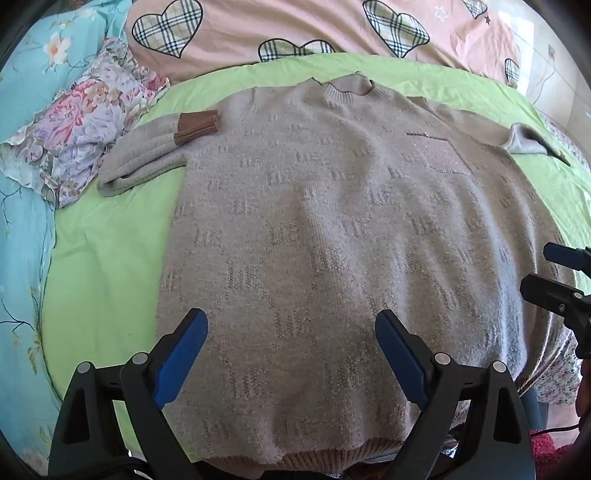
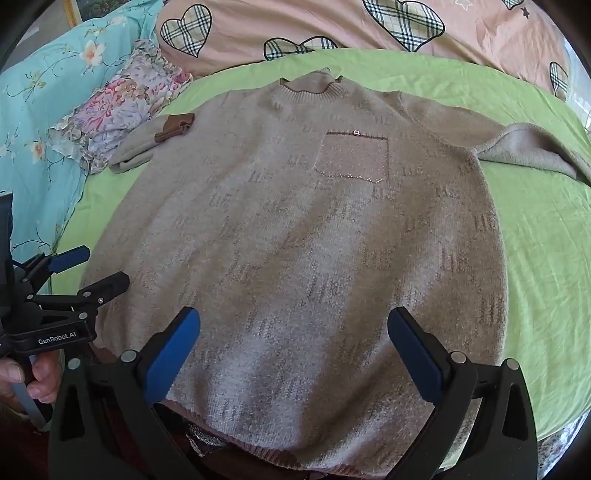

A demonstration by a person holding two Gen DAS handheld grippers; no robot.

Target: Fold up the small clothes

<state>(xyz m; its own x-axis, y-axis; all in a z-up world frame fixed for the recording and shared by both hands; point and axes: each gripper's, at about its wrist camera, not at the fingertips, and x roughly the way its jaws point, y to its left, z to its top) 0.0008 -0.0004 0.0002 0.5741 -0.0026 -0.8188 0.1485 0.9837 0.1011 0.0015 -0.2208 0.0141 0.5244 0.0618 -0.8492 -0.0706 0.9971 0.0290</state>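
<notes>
Under sweater (image 2: 295, 240) hem, something (perhaps fabric).

Bed: green sheet (image 2: 535, 258) spread over the top.
Middle: beige sweater (image 2: 295, 240) flat, front up, collar toward far edge.
Far edge: pink quilt (image 2: 295, 26) with plaid hearts.
Far left corner: floral cloth (image 2: 125, 110), bunched, touching folded left sleeve.
Left edge: blue floral bedding (image 2: 44, 110).

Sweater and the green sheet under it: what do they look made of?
Sweater: soft, fuzzy knit, probably wool or acrylic; ribbed collar, visible stitches, matte nap. Its pocket glints, suggesting metallic thread. Green sheet: thin woven cloth, likely cotton; fine creases, matte.
</notes>
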